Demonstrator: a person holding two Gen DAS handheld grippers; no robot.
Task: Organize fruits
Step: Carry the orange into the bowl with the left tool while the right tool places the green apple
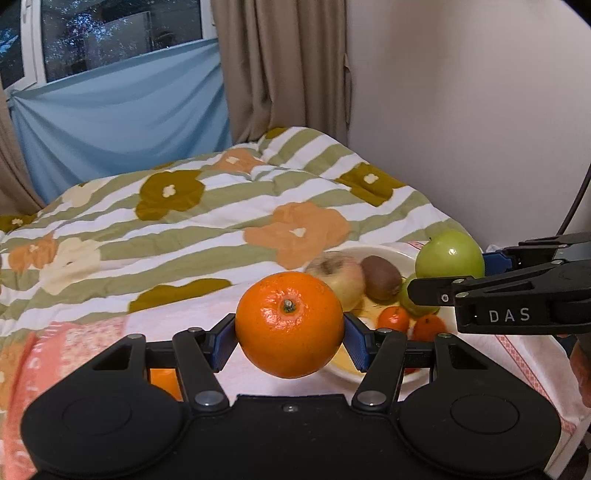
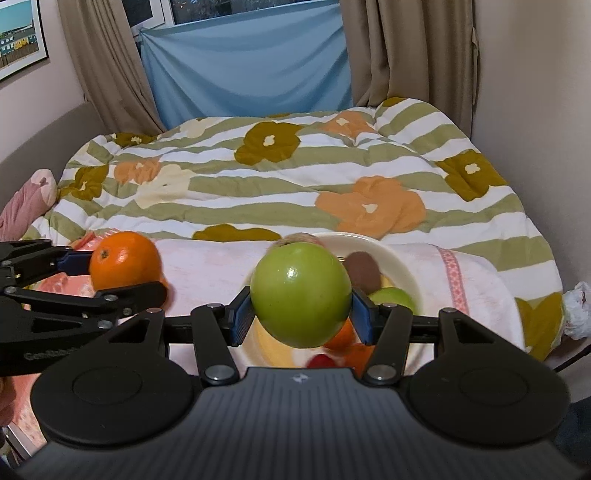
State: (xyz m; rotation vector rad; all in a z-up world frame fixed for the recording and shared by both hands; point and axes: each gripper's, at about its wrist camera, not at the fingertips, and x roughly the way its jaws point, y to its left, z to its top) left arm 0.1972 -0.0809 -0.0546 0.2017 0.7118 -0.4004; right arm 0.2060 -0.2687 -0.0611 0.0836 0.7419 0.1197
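Currently both tongs are loaded. Left gripper (image 1: 290,338): blue pads (image 1: 224,341) clamped on either side of an orange (image 1: 290,324), stem end facing the camera, fruit lifted off the pink cloth (image 1: 177,321). Right gripper (image 2: 302,314): pads (image 2: 242,319) clamped on a green apple (image 2: 301,294), also held in the air, above the near part of the bowl (image 2: 369,245).

Cross-check from the other cameras: the right gripper (image 1: 491,275) enters the left view from the right edge with the apple (image 1: 449,254) at its tip; the left gripper (image 2: 92,275) enters the right view from the left edge with the orange (image 2: 125,260) at its tip. The two fruits are apart, the apple to the right of the orange.

Beyond and right of the left tongs, the white bowl (image 1: 388,253) sits on the cloth. In it: a pale yellowish apple (image 1: 338,277), a kiwi (image 1: 380,277) just beside it, two small mandarins (image 1: 394,318) nearer the tongs, a second green fruit partly hidden behind the right gripper's finger (cannot identify it for certain). The bowl floor shows something yellow; blurred.

Below the left tongs' left linkage, a patch of orange (image 1: 164,382) shows (object unclear).

Further out: a striped floral quilt (image 1: 221,221), a blue sheet (image 1: 122,118) across the window, beige curtains (image 1: 280,66), a framed picture (image 2: 20,35) on the left wall in the right view.
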